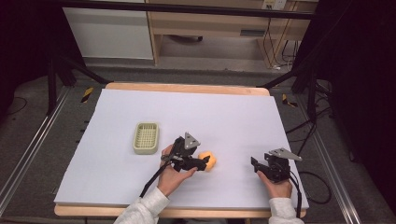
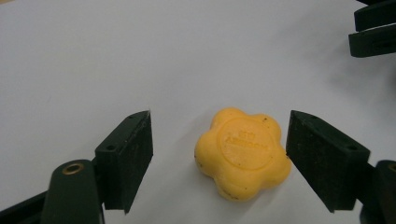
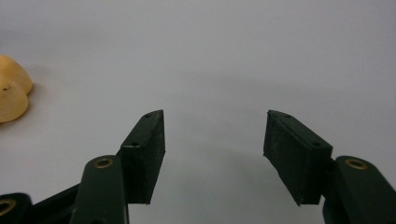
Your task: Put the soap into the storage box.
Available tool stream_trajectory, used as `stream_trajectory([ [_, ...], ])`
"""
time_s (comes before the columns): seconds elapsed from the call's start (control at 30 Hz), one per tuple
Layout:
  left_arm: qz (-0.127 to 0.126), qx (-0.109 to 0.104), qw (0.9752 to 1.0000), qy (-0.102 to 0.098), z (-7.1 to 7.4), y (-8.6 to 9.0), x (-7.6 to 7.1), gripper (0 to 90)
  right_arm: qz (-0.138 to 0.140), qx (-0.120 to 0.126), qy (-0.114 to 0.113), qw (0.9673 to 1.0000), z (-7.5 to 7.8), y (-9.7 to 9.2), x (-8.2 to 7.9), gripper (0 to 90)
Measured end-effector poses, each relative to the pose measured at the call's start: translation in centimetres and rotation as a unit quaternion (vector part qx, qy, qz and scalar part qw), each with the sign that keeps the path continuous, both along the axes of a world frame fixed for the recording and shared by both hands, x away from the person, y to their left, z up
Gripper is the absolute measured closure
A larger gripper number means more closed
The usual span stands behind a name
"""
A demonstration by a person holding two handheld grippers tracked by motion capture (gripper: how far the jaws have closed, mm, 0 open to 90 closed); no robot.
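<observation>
A yellow flower-shaped soap bar (image 1: 208, 160) lies on the white table cover, right of centre near the front. In the left gripper view the soap (image 2: 243, 156) sits between the open jaws of my left gripper (image 2: 220, 114). There is a clear gap at the left jaw, and the right jaw is very close to the soap's edge. From above, the left gripper (image 1: 201, 162) points right at the soap. My right gripper (image 1: 256, 163) rests further right, open with nothing between its jaws (image 3: 215, 114). The soap's edge (image 3: 11, 91) shows at the left of the right gripper view.
A pale green slotted soap dish (image 1: 146, 137) stands left of the left hand. The white cover (image 1: 187, 107) spans a wooden table. The right gripper's jaws (image 2: 373, 28) show at the top right of the left gripper view. Dark frame legs and cables surround the table.
</observation>
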State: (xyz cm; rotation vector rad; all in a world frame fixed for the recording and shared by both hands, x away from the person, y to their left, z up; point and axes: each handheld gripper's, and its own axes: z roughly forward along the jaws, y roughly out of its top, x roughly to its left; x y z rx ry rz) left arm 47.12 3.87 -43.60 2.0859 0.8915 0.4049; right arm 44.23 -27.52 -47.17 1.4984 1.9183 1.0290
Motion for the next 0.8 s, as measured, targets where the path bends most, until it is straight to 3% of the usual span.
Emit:
stream_trajectory([
  [0.8, -0.015, 0.053, 0.9976, 0.043, -1.8, -2.4, 0.7, 16.2, 0.007, 0.001, 0.01, 0.9999, -0.1, 0.0, 0.1, 39.5],
])
